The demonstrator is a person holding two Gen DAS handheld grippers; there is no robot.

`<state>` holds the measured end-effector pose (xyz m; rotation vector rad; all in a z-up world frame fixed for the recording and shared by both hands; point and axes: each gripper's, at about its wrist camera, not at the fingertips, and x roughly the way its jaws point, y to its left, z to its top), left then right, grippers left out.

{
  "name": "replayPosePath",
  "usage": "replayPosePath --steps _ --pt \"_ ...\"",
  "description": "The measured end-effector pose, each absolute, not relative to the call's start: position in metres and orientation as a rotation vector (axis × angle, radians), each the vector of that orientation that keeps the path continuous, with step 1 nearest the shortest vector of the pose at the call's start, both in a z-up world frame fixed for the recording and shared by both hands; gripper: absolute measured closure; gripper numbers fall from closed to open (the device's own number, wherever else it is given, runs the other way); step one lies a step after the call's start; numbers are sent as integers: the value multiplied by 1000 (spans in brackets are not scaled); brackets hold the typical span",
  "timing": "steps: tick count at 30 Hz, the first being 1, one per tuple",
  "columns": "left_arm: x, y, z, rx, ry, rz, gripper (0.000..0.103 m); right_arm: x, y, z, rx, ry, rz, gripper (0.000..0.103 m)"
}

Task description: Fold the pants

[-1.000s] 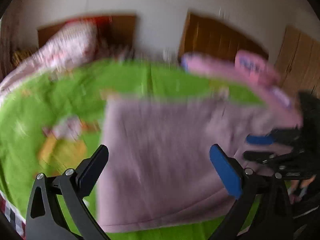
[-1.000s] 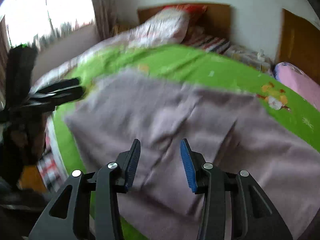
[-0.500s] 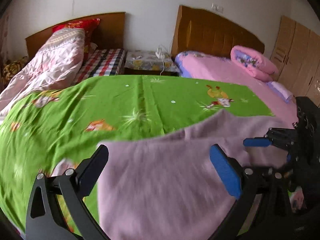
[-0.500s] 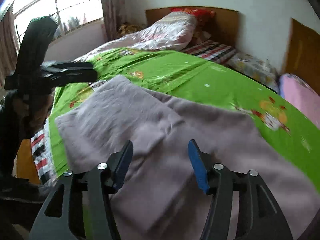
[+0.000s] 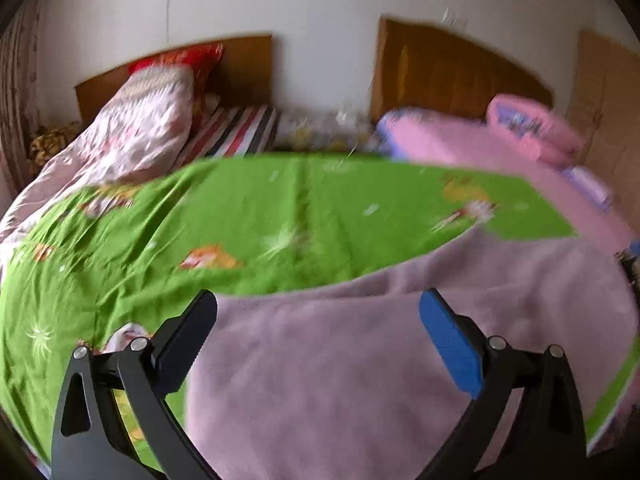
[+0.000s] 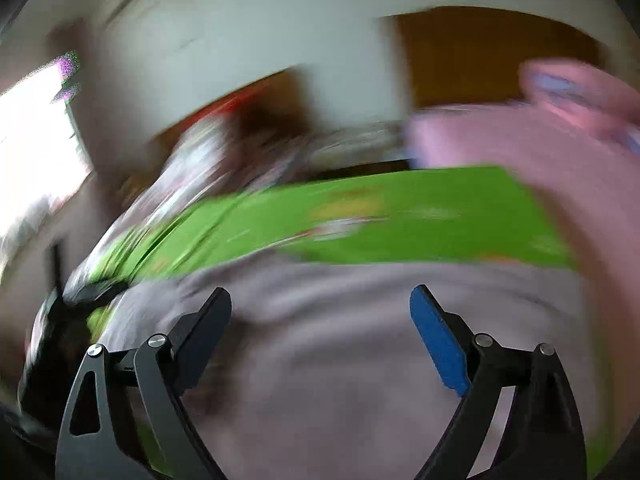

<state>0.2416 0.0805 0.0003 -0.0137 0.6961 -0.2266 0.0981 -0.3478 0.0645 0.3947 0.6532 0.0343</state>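
The pale mauve pants (image 5: 360,360) lie flat on the green bed sheet (image 5: 260,216), below and ahead of my left gripper (image 5: 316,332). The left gripper is open and empty, its jaws wide apart above the cloth. In the blurred right wrist view the same pants (image 6: 340,340) fill the lower half. My right gripper (image 6: 320,328) is open and empty over them. The left gripper shows as a dark blur at the left edge of the right wrist view (image 6: 60,320).
A patterned quilt (image 5: 132,140) and a red pillow (image 5: 188,60) lie at the head of the bed. A second bed with pink bedding (image 5: 500,148) stands to the right. Wooden headboards (image 5: 452,68) and a wall are behind, a bright window (image 6: 32,140) at the left.
The right gripper has opened wide and swung quickly to face the headboards; its view is smeared. The left gripper has tilted a little, staying open over the pants.
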Motion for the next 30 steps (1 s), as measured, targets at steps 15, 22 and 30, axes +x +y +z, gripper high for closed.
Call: replayPosePath --steps 15,22,30 --pt "263 -31 -42 121 820 -370 2 4 -435 -31 955 728 -135 19" --pt "279 -26 -66 74 934 -372 1 56 -433 -29 886 795 -100 4" --pt "278 -26 -65 64 936 -381 1 39 -450 -39 929 774 -140 47"
